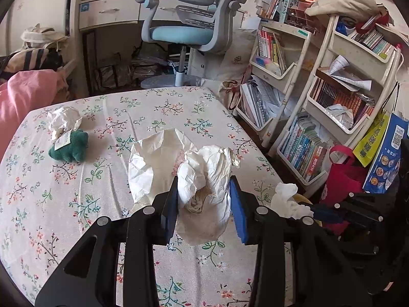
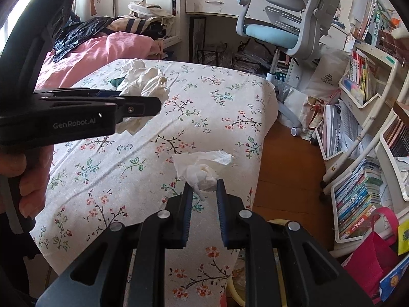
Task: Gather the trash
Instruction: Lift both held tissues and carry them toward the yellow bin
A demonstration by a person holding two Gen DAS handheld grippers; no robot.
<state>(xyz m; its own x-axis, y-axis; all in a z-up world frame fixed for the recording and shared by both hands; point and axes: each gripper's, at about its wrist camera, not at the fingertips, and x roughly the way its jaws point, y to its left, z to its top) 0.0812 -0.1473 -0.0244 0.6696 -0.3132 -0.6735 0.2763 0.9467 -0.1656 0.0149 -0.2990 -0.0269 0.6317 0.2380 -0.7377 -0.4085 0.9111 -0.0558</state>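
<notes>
crumpled paper [image 1: 204, 179] clamped in left fingers [image 1: 176, 192], tissue wad [image 2: 203, 176] pinched in right fingers [image 2: 188, 192]

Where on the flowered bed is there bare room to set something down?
Bare sheet between the green plush toy and the far edge by the desk chair. Crowded mid-bed: crumpled paper, another wad beside the toy.

Floral-sheeted bed [image 1: 133, 107], grey-blue desk chair [image 1: 189, 20], white desk [image 2: 217, 2], crowded bookshelves [image 1: 319, 97], wooden floor [image 2: 286, 168]
</notes>
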